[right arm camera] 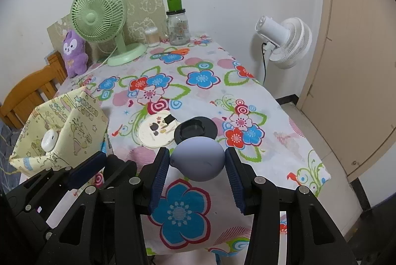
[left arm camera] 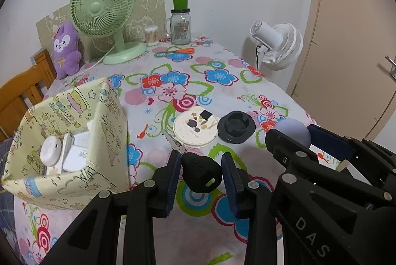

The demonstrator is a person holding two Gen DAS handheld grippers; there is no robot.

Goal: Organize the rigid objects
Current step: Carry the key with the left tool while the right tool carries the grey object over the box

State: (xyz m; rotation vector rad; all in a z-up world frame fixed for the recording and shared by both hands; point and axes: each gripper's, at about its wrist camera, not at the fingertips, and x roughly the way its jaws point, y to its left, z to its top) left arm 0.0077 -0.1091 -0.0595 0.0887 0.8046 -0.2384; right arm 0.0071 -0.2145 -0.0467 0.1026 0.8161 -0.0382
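The left tool (left arm camera: 200,172) is straddling a black key (left arm camera: 200,172) lying on the worktop (left arm camera: 222,91); its pads are flanking the key head with a small gap on the right, the serrated blade pointing away toward the round white lid (left arm camera: 195,126). The right tool (right arm camera: 197,159) is closing on a lavender ball (right arm camera: 198,158), both pads touching. The fabric box (left arm camera: 66,141) is sitting just left, with open cloth ahead beyond the black disc (left arm camera: 236,126)

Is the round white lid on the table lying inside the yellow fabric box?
No, the lid lies on the tablecloth beside the black holder, outside the box.
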